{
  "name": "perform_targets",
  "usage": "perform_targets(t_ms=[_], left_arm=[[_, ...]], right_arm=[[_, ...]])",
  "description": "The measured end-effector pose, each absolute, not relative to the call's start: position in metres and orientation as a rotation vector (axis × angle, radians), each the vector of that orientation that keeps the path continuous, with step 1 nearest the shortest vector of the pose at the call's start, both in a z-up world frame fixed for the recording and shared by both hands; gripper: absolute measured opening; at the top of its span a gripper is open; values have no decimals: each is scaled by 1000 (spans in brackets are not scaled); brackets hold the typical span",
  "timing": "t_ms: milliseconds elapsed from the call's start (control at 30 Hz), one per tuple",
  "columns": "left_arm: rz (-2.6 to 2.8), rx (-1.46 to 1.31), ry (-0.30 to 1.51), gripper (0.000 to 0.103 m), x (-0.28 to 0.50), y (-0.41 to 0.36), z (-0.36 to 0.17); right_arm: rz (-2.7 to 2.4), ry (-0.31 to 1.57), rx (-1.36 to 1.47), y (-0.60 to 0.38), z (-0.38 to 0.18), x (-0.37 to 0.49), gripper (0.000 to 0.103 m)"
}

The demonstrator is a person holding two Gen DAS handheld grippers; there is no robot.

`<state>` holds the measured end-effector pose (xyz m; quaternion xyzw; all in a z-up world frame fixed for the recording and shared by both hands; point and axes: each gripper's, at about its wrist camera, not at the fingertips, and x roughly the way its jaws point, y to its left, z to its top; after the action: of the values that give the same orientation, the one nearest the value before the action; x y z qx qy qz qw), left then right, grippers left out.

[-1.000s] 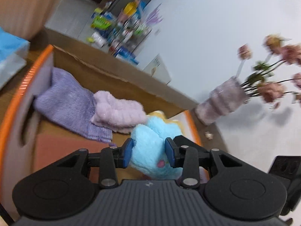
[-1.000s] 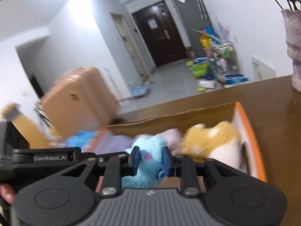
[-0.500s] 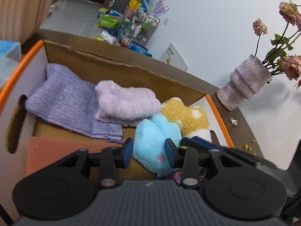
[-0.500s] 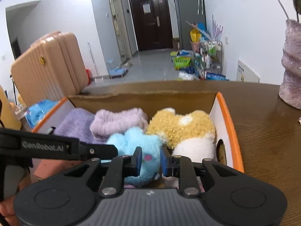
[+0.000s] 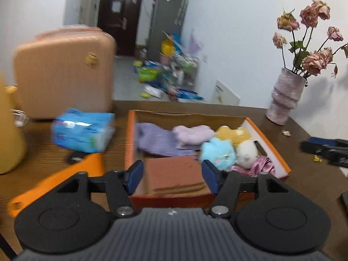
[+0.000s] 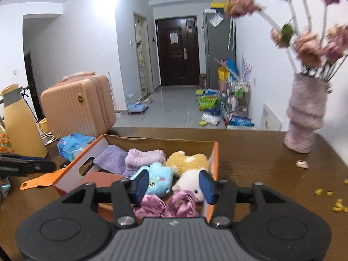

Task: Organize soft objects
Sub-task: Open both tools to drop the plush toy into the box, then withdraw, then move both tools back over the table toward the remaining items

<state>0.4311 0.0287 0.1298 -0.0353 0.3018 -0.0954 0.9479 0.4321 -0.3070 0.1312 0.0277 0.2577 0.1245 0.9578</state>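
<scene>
An orange-rimmed cardboard box [image 5: 274, 148] [image 6: 215, 156] on the brown table holds soft things: a purple knit cloth [image 5: 152, 141] [image 6: 111, 158], a lilac fluffy band [image 5: 193, 133] [image 6: 143, 156], a blue plush [image 5: 217, 152] [image 6: 158, 178], a yellow-and-white plush [image 5: 239, 139] [image 6: 189, 163], pink satin scrunchies [image 5: 261, 165] [image 6: 171, 204] and a brown folded cloth [image 5: 174, 176]. My left gripper [image 5: 173, 177] is open and empty, pulled back in front of the box. My right gripper [image 6: 173, 184] is open and empty above the box's near right corner.
A lilac vase of dried roses [image 5: 285, 100] [image 6: 304, 119] stands at the table's far right. A blue tissue pack [image 5: 82, 130] [image 6: 74, 145], an orange scraper [image 5: 56, 184] [image 6: 41, 180] and a yellow jug [image 6: 19, 121] lie left of the box. Crumbs [image 6: 335, 200] dot the right.
Both grippers have opened, let go of the blue plush and drawn back from the box. The blue plush now rests in the box beside the yellow-and-white plush.
</scene>
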Motion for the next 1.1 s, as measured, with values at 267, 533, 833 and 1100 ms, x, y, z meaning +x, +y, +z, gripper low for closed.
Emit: perform_targets(t_ms=[267, 533, 833, 1100], left_arm=[[-124, -31, 443, 92, 357, 40, 149], [-83, -17, 304, 101, 275, 39, 149], [-102, -15, 304, 103, 169, 29, 88], [-95, -48, 366, 103, 87, 42, 49]], right_arm=[[169, 301, 54, -309, 154, 350, 89], [176, 270, 51, -297, 148, 290, 91], [212, 309, 61, -276, 94, 200, 92], [250, 363, 107, -260, 43, 100, 94]])
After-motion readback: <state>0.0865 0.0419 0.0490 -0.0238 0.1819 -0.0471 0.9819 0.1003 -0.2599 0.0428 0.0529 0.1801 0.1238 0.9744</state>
